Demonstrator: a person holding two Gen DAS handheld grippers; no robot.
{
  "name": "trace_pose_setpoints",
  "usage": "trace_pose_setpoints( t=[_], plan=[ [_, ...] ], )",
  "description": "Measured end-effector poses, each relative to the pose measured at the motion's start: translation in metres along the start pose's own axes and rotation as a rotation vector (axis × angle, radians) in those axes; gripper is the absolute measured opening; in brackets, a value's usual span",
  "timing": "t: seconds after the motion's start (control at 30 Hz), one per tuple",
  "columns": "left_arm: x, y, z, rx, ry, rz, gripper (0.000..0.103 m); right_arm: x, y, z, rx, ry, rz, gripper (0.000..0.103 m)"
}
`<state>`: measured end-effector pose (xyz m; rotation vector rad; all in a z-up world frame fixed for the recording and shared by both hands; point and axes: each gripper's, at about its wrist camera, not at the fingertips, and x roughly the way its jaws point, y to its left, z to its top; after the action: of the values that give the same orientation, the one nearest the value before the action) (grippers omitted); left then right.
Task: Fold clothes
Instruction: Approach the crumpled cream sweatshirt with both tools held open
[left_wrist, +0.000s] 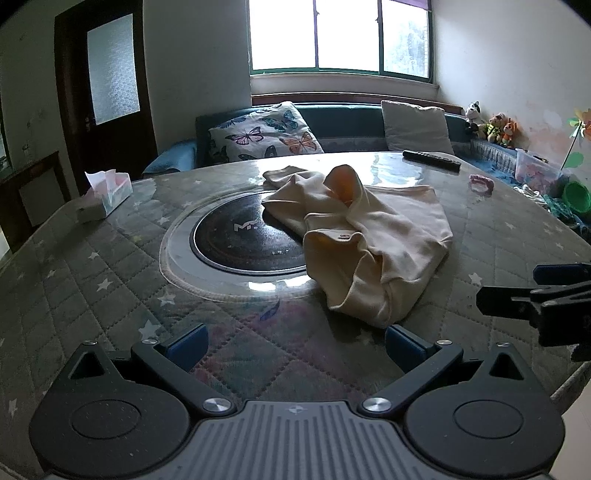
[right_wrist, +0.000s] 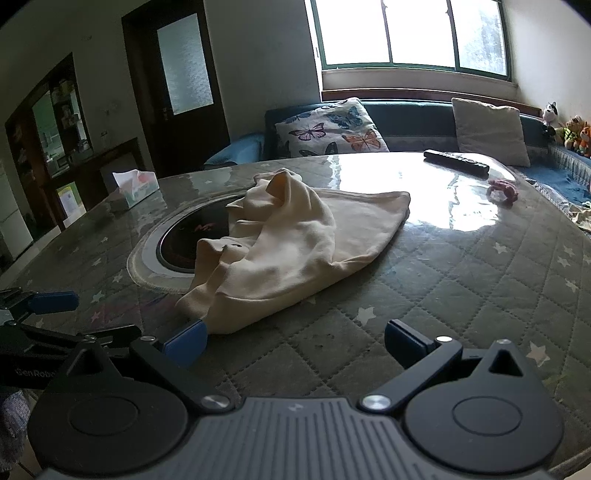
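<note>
A living room with a sofa under a bright window holds a round table (left_wrist: 92, 295) covered in grey quilted star-print cloth under a clear sheet. Nearest, the left gripper (left_wrist: 295, 345) and right gripper (right_wrist: 293, 343) hover just short of the garment, their fingers spread wide and empty. The cream garment (left_wrist: 369, 236) lies crumpled in a heap, partly over the table's black inset hob (left_wrist: 236, 240). No fold looks made; it probably needs spreading flat first. Beyond the garment lies a remote control (left_wrist: 432, 159).
</note>
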<state>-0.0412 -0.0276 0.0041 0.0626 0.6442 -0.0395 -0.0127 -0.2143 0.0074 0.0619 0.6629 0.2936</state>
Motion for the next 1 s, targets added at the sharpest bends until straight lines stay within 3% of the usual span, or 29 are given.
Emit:
trace_pose_setpoints(
  t=[1.0],
  plan=[
    [0.012,-0.006,0.0,0.006,0.036,-0.026,0.103,0.006,0.008,-0.006,-0.05,0.03,-0.006,0.103]
  ],
)
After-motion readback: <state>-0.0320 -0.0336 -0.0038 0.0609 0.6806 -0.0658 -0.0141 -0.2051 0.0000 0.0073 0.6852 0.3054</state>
